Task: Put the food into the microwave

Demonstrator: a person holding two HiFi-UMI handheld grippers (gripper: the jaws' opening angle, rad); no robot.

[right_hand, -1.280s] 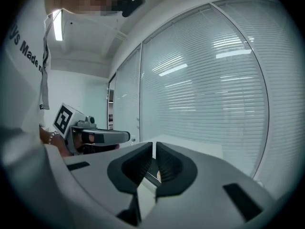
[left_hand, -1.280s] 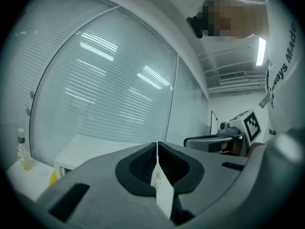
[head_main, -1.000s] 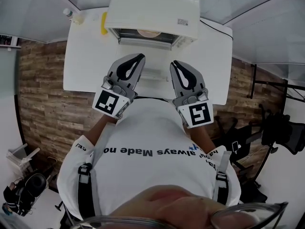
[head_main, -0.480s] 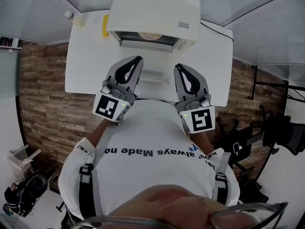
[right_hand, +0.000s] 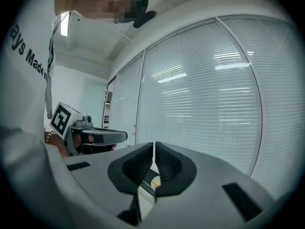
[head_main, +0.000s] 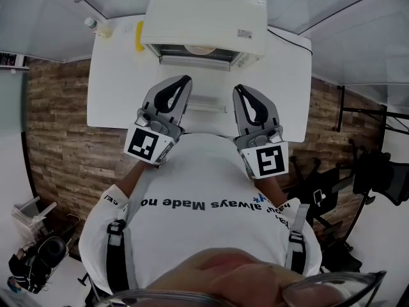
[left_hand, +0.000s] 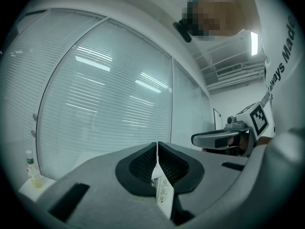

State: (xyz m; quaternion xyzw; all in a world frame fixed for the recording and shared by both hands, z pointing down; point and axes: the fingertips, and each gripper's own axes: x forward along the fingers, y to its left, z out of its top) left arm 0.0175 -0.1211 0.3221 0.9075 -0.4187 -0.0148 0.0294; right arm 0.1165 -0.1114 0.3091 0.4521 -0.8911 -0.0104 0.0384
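Food point(head_main: 199, 46) sits inside the open microwave point(head_main: 204, 11) at 12 o'clock on the worktop point(head_main: 108, 88). The left gripper point(head_main: 185, 80) and right gripper point(head_main: 236, 88) are held near the chest, jaws together, nothing clamped. Closing is judged next: the lowered door point(head_main: 208, 101) should be lifted squarely, without the microwave being shoved.

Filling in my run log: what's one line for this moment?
left gripper: shut, empty | right gripper: shut, empty | food: inside microwave | grippers: above table, short of microwave
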